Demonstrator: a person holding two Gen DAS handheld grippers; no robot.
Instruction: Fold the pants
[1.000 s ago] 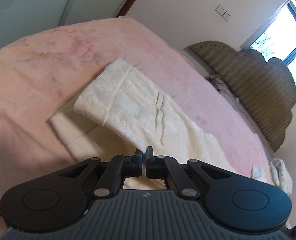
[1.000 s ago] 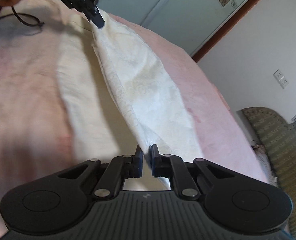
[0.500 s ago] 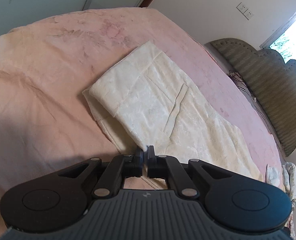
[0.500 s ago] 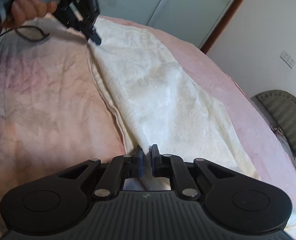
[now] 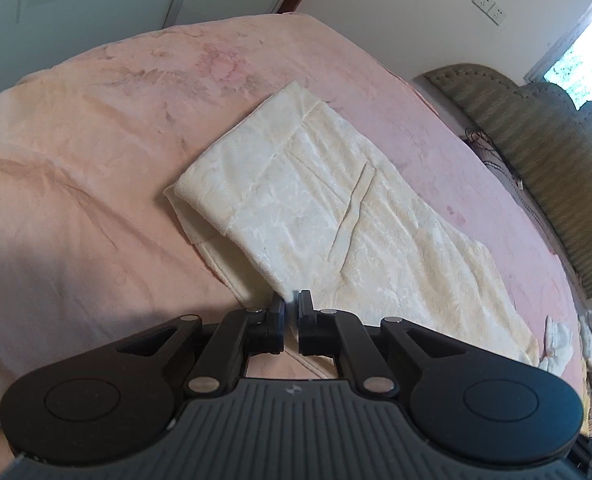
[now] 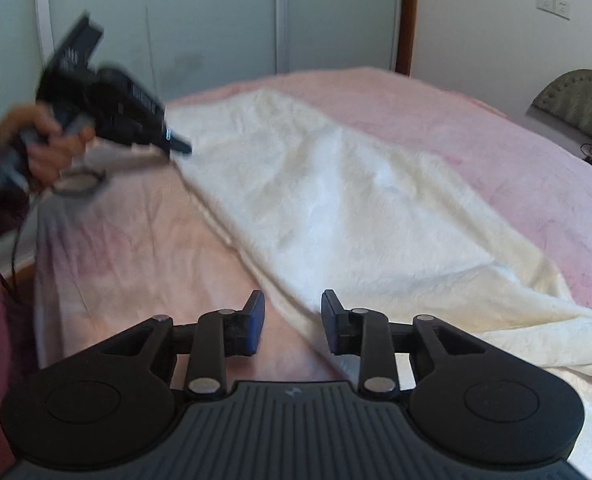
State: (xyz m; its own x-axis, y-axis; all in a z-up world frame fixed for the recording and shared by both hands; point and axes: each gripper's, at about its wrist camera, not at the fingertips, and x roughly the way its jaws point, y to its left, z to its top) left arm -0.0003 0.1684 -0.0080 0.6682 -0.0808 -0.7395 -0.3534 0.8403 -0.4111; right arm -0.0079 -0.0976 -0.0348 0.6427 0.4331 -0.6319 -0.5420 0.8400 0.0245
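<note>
Two grippers over cream pants point(image 5: 327, 216) on the pink bed point(image 5: 96, 128): left gripper point(image 5: 292, 304) pinches a corner; right gripper point(image 6: 293, 312), fingers just parted, holds nothing; the other hand is blurred.

Two wrist fisheyes, both close over the bed point(image 5: 96, 152), tilted down.

Left view: looks along its gripper point(image 5: 292, 304) toward the headboard point(image 5: 535, 152) at right of frame. Right view: faces the wardrobe doors point(image 6: 216, 20); left gripper point(image 6: 178, 145) blurred at upper left. Shared: cream pants point(image 5: 335, 216) point(image 6: 335, 200), pink bedspread.
</note>
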